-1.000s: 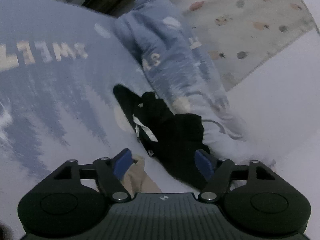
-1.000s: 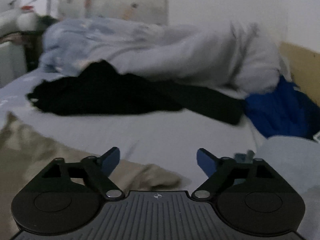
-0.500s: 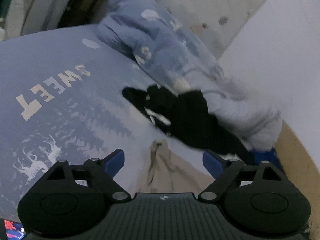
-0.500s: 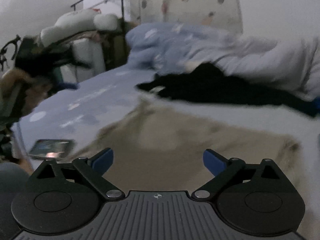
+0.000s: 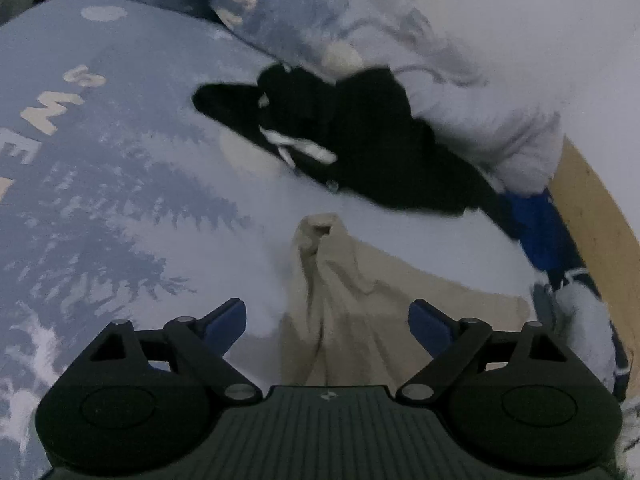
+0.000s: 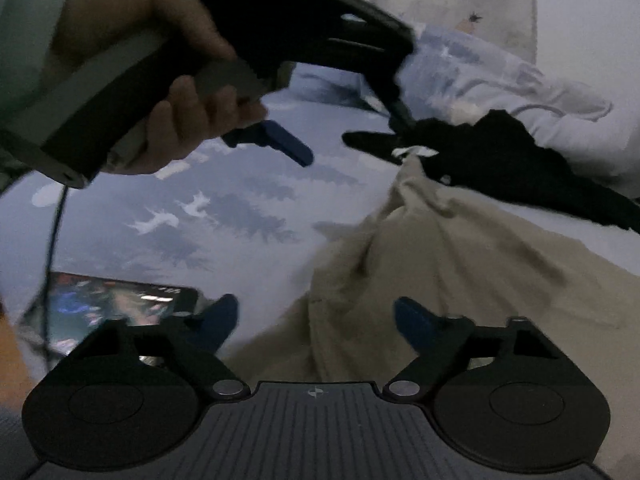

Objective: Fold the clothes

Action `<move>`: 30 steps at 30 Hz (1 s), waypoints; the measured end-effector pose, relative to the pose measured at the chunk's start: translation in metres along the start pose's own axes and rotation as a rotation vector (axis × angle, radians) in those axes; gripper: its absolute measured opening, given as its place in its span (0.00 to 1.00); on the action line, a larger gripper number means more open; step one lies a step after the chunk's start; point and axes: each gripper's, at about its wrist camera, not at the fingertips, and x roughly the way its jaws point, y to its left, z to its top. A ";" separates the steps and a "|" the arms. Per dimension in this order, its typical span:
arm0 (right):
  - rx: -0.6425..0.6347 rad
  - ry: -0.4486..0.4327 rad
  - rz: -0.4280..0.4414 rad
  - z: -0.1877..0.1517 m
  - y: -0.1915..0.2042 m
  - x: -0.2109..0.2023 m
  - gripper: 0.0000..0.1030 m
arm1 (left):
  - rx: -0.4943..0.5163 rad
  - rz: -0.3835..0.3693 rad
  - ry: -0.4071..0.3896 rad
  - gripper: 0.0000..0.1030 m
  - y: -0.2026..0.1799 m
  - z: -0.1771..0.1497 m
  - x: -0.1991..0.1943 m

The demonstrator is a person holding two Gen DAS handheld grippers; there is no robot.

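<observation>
I have both grippers over the beige garment (image 5: 360,280) now — a second ago my right gripper (image 6: 316,320) faced the black garment (image 6: 500,160) further up the bed (image 5: 100,160). Its jaws have just been closing but stand apart, cloth between them, unpinched. My left gripper (image 5: 326,320) hangs wide open, holding nothing. I judge the fold is only starting. Count: one beige piece, one black, one blue (image 5: 540,224), one pale bundle (image 5: 480,92) — plus one phone (image 6: 108,308).
</observation>
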 end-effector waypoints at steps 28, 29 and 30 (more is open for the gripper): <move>0.324 -0.090 0.181 0.009 -0.118 -0.074 0.11 | 0.073 -0.104 0.005 0.10 -0.084 0.030 0.034; 0.334 -0.108 0.187 0.008 -0.130 -0.085 0.11 | 0.095 -0.119 0.004 0.10 -0.099 0.032 0.032; 0.350 -0.118 0.184 0.006 -0.142 -0.097 0.11 | 0.110 -0.131 0.009 0.10 -0.115 0.033 0.031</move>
